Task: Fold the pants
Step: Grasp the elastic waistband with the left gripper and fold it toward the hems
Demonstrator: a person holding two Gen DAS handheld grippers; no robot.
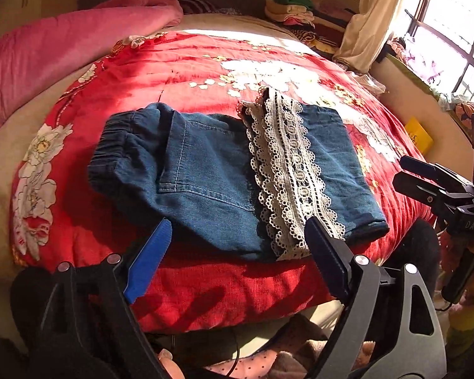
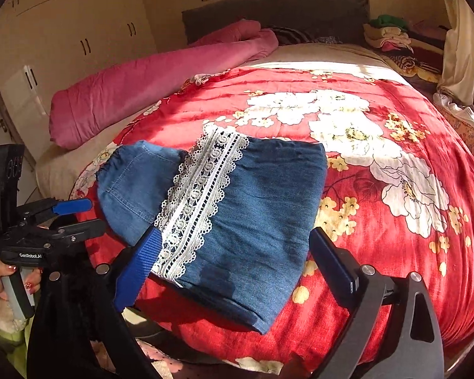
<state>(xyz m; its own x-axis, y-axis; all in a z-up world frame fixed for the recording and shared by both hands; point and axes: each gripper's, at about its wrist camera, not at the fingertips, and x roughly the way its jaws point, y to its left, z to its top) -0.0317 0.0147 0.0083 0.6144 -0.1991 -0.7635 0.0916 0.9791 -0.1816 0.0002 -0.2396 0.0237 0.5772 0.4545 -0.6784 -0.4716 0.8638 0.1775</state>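
While the folded pants lie in the middle of both frames on a red flowered quilt, neither gripper holds anything. In the left wrist view the left gripper fills the lower edge with its jaws spread wide, the blue pad low left and the dark one low right, both in front of the near edge of the denim and clear of it. The right gripper stands the same way in its own view — jaws wide apart, nothing between the pads. A band of white lace runs across the top layer of the pants, and the gathered waistband shows at the left end of the bundle. White lettering reading "GenRobot.AI" sits on the left gripper's body at the lower left of the right wrist view, above a hand on the handle; in the left wrist view only "DAS" can be read at the right edge. A pink blanket lies at the upper left of the bed.
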